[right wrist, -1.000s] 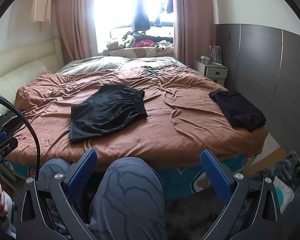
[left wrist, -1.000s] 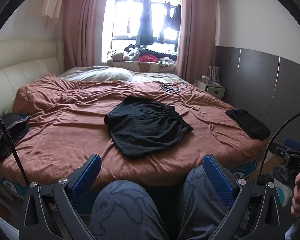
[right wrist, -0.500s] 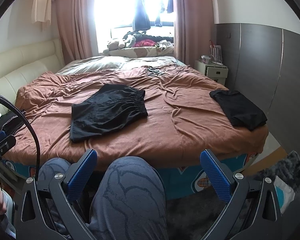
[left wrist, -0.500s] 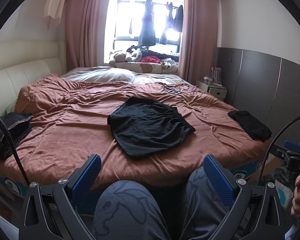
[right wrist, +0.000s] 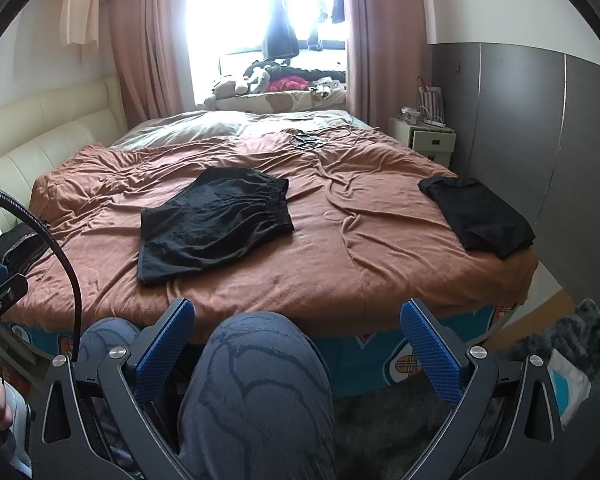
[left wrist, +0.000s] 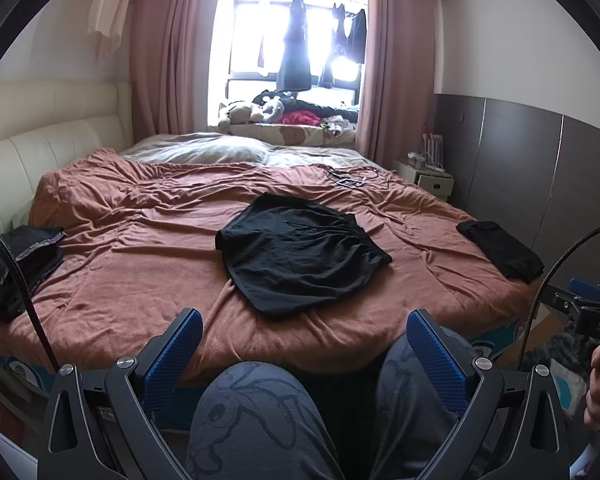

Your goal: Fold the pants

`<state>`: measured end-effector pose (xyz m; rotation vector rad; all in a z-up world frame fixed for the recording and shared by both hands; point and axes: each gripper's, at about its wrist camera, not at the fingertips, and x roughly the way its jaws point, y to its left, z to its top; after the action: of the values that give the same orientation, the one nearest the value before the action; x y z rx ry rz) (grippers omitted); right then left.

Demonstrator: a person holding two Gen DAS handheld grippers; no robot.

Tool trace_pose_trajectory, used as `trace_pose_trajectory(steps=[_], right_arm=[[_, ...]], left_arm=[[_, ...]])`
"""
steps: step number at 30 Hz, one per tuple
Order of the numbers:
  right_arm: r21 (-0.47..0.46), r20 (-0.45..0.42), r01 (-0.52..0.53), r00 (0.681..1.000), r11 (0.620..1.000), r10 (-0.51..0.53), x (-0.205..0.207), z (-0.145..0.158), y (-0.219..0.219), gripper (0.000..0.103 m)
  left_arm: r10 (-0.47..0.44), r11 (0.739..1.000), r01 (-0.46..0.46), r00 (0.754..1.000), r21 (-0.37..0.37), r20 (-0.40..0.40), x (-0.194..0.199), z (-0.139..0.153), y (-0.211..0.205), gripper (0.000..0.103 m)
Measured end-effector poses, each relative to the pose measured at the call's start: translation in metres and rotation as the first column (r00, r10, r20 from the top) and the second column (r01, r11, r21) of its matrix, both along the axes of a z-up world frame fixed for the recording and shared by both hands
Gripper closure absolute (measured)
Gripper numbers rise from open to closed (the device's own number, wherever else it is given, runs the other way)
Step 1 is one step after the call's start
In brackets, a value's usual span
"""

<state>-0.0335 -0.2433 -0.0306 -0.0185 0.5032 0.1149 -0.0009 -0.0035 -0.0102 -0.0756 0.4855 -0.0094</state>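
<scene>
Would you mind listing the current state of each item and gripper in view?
Left gripper: open, empty, short of the bed.
Right gripper: open, empty, short of the bed.
Black shorts: spread flat mid-bed.
Folded black garment: at the bed's right edge.
Dark clothes pile: at the left edge.
Blanket: wrinkled.

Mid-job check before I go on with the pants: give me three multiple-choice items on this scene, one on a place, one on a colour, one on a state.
1. Where do the black pants lie?
A. mid-bed on the brown blanket
B. on the nightstand
C. on the floor

2. What colour are the tongs' pads?
A. red
B. blue
C. white

3. How are the left tongs and right tongs?
A. both shut on cloth
B. one open, one shut
C. both open, holding nothing

Key: 1 A, the pants lie flat mid-bed; 2 B, the textured pads are blue; 3 C, both pairs stand wide apart short of the bed.
</scene>
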Motion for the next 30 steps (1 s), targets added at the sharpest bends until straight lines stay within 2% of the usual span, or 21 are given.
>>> trace_pose_trajectory(steps=[5,10,15,21,26,30], right_arm=[[0.003,-0.004,-0.011,1.000,1.000,0.011,0.007,0.005,0.001,0.000],[0.006,-0.020,-0.029,0.999,1.000,0.029,0.023,0.006,0.004,0.000],[-0.005,-0.030,-0.044,0.999,0.999,0.044,0.043,0.003,0.008,0.000],[-0.032,-0.053,-0.011,0.999,0.999,0.010,0.070,-0.003,0.015,0.000],[-0.049,-0.086,0.012,0.996,0.999,-0.016,0.089,-0.008,0.023,0.000],[-0.018,-0.129,0.013,0.991,1.000,-0.015,0.108,-0.010,0.028,0.000]], left_arm=[[-0.004,1.000,0.004,1.000,-0.015,-0.004,0.007,0.002,0.005,0.000],[-0.013,0.999,0.011,0.999,-0.044,-0.043,0.023,0.003,0.016,0.000],[0.054,0.999,-0.054,0.994,-0.003,-0.090,0.045,0.000,0.030,0.000],[0.127,0.992,-0.125,0.980,0.022,-0.151,0.066,-0.007,0.051,0.000],[0.148,0.989,-0.148,0.967,0.016,-0.207,0.086,-0.016,0.069,0.000],[0.156,0.988,-0.155,0.960,0.021,-0.231,0.100,-0.019,0.079,0.000]])
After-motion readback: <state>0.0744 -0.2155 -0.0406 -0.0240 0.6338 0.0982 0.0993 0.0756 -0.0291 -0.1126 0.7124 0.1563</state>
